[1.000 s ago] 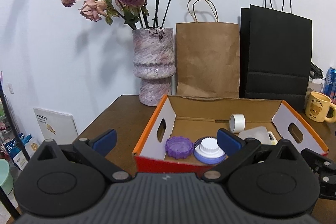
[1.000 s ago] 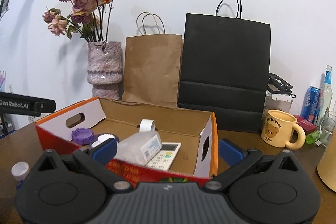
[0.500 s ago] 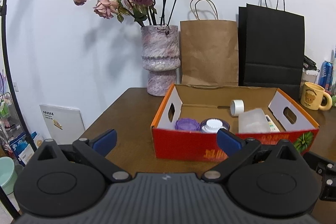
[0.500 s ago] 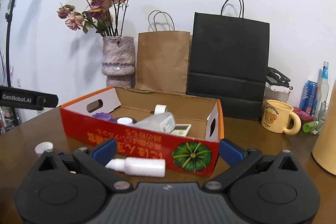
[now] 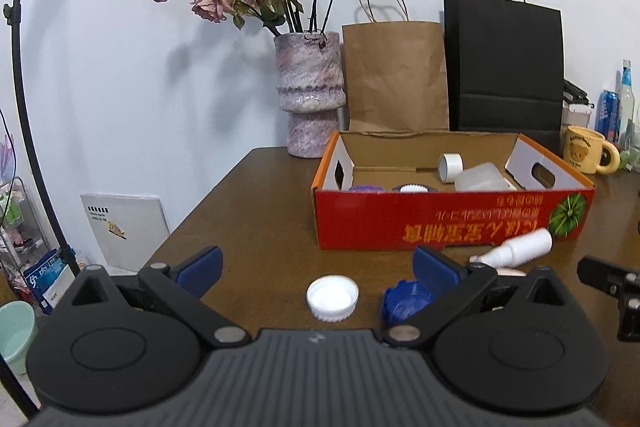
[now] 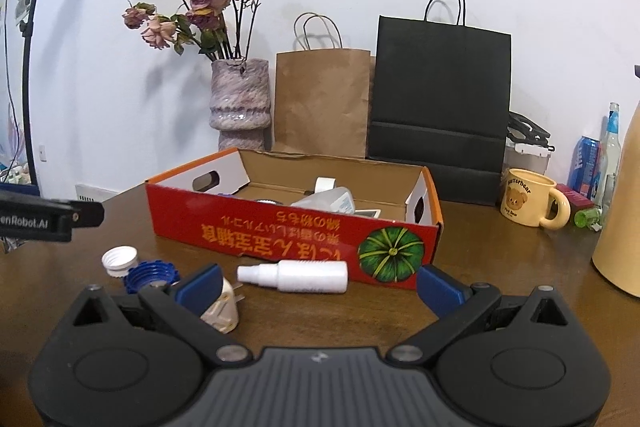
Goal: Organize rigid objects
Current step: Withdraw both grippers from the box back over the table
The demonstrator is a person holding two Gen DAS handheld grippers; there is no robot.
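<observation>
We see both tools held low over the brown wooden surface [image 5: 256, 211], each with its blue-padded fingers spread apart and nothing between them: the left tool [image 5: 316, 265] and the right tool [image 6: 318, 281].

Far of them stands the red cardboard box with orange rim [image 6: 280, 231], open at the top. Inside it we note 1 white tape roll [image 5: 450, 167] at the far side, 1 translucent plastic container [image 5: 480, 179] just beside the roll, 1 purple ridged lid [image 5: 366, 188] and 1 white-topped lid [image 5: 412, 189] near the left wall; the last 2 are mostly hidden by the box's near wall.

Outside the box, on the surface near its front wall, lie 4 loose items. The white plastic spray bottle [image 6: 296, 275] lies on its side just beside the box front. The white screw cap [image 5: 332, 297] sits open side up, between the left tool's fingers in that view but below them. The blue ridged cap [image 5: 404, 303] is just right of it, partly covered by the left tool's right finger. A cream plug-like piece [image 6: 222, 311] lies near the right tool's left finger.

Against the far wall: a mottled purple vase of dried roses [image 5: 310, 93], a brown paper bag [image 5: 396, 75], a black paper bag [image 5: 508, 63]. A yellow bear mug [image 6: 528, 203] stands right of the box.
</observation>
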